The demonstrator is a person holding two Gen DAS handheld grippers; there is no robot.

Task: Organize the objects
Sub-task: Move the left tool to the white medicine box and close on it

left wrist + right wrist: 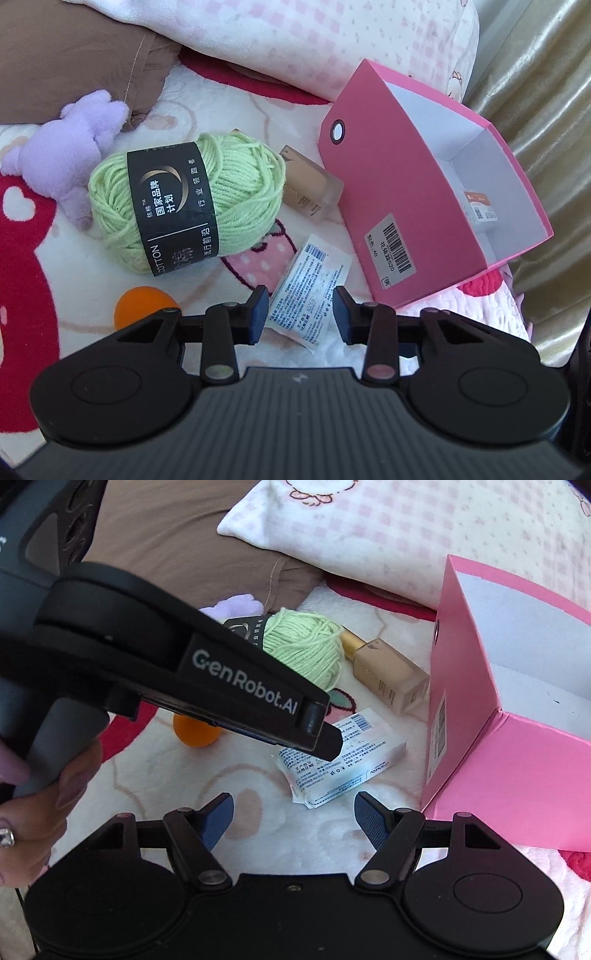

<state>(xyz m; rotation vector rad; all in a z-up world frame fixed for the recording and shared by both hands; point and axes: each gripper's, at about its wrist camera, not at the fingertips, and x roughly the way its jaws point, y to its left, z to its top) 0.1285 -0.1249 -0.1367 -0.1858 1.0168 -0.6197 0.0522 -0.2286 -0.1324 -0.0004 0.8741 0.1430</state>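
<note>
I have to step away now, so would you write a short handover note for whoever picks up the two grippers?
Left gripper: open, holding nothing, poised over the white packet.
Right gripper: open, holding nothing, just short of the same packet.
On the blanket: green yarn ball, foundation bottle, orange ball, purple plush toy, the packet.
Pink box: open, beside them, with one small labelled item inside.
Done: apparently that one item boxed.
Left: the five loose things, probably the packet first.
</note>
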